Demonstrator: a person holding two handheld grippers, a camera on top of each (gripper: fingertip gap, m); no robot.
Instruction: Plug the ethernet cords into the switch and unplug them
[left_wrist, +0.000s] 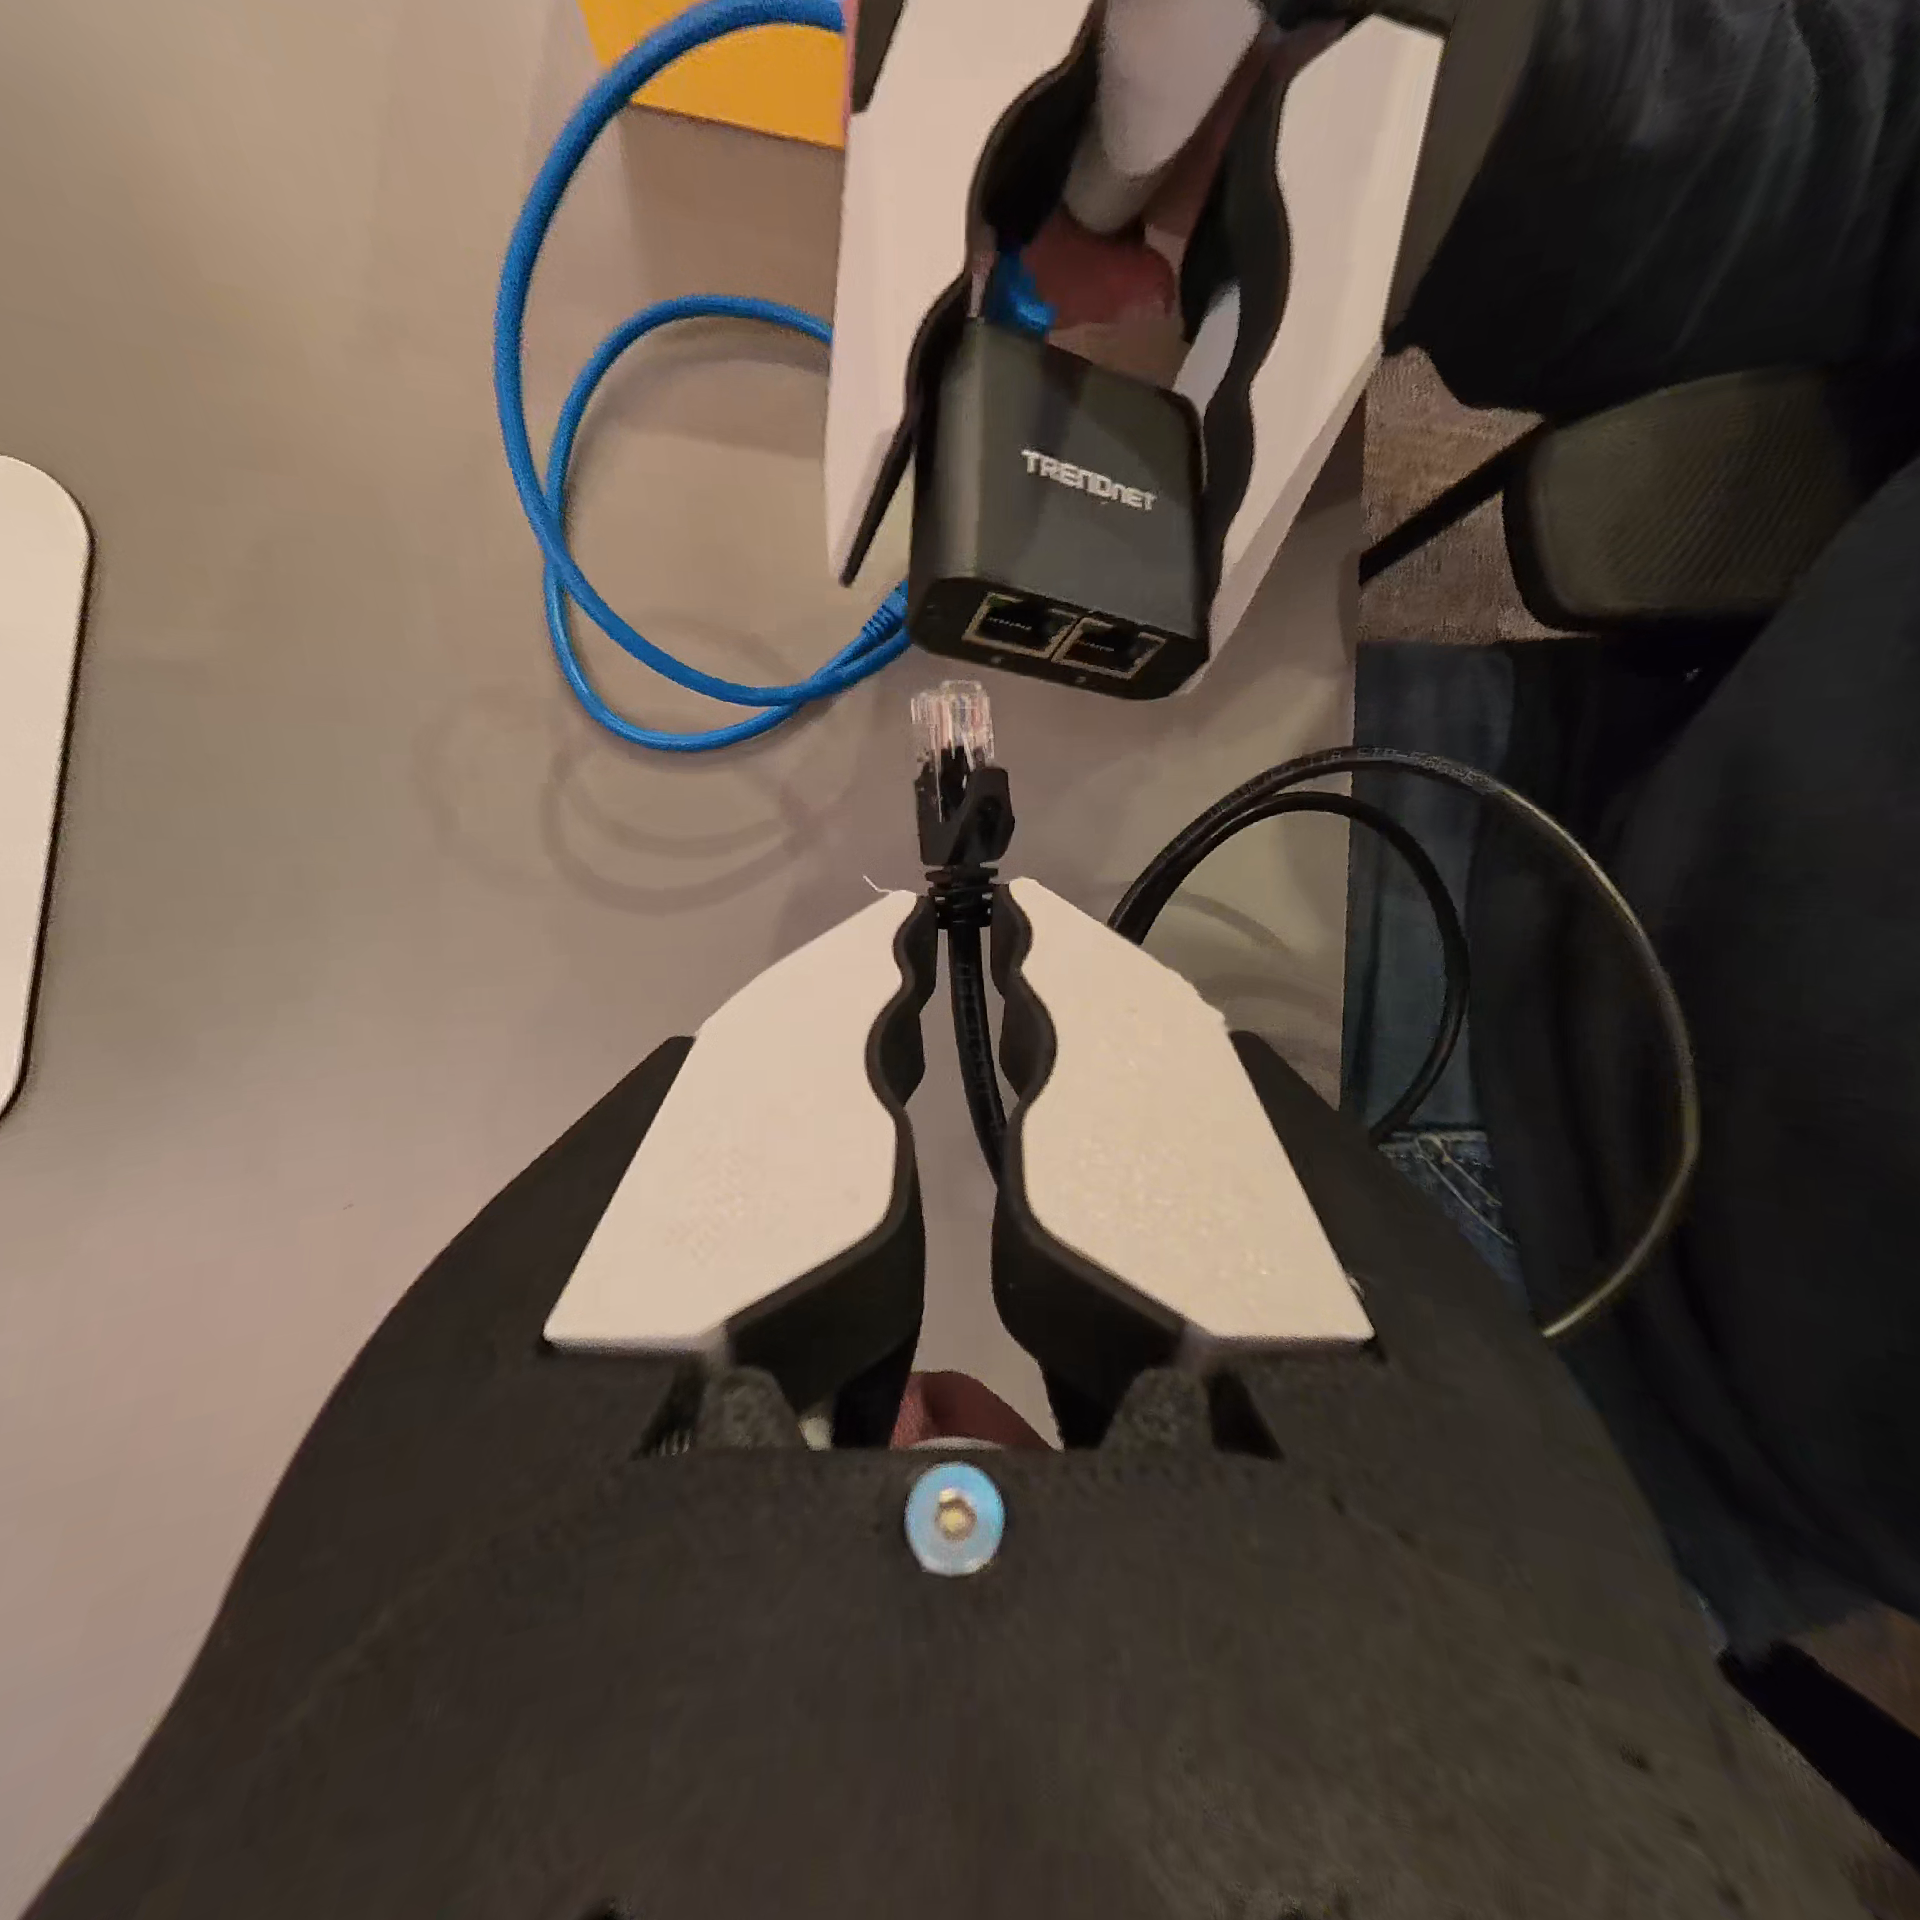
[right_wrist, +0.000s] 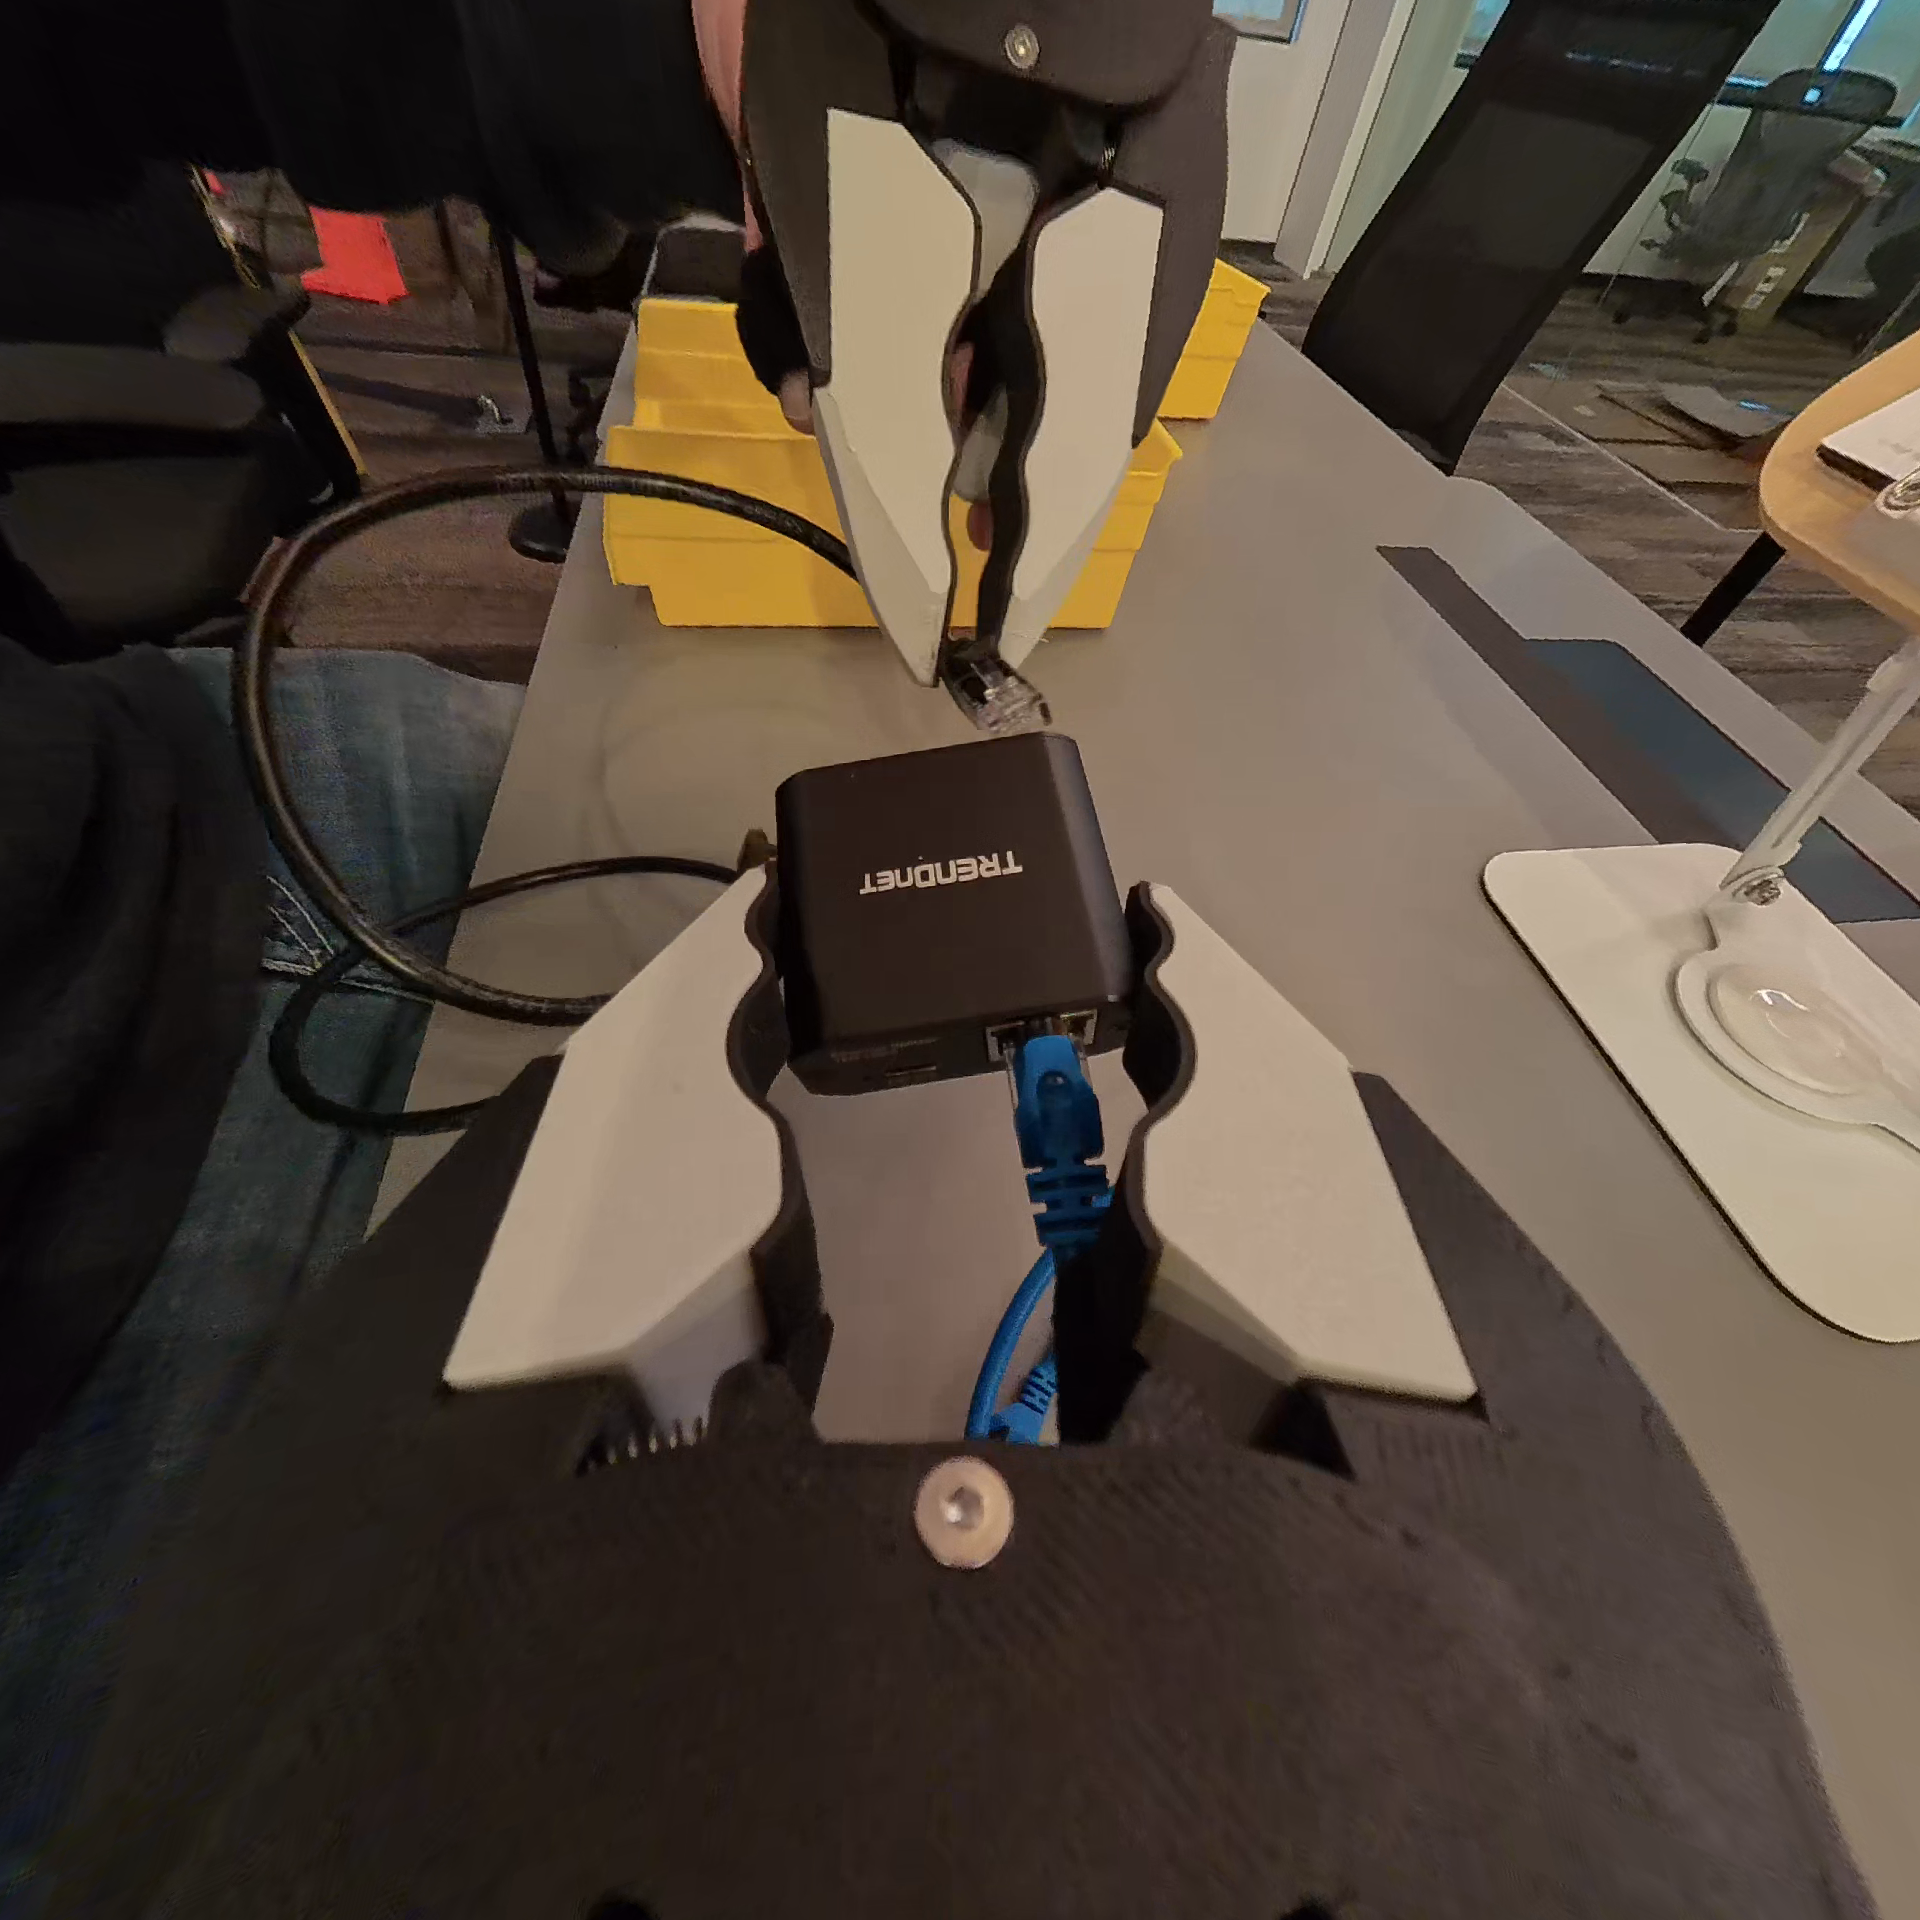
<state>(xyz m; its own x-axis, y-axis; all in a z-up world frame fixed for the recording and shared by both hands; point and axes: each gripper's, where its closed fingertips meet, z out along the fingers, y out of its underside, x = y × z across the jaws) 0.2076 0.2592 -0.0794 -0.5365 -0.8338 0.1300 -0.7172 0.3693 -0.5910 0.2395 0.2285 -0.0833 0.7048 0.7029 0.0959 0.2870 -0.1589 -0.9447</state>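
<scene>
Grey table (right_wrist: 1299, 665) seen under both grippers, yellow bins (right_wrist: 727, 520) stacked behind the left gripper. Black switch (right_wrist: 945, 894) is clamped between the fingers of the right gripper (right_wrist: 951, 914), a blue cord (right_wrist: 1055, 1132) plugged into its near side. Black cord (left_wrist: 961, 810) is pinched by the left gripper (left_wrist: 961, 894) just behind the clear plug, tip just short of the switch's two open ports, not touching

Looking steeply down from each gripper along its fingers (left_wrist: 1122, 1101), close up and facing one another, sharing the switch (right_wrist: 940, 894) over the table (left_wrist: 260, 831).
</scene>
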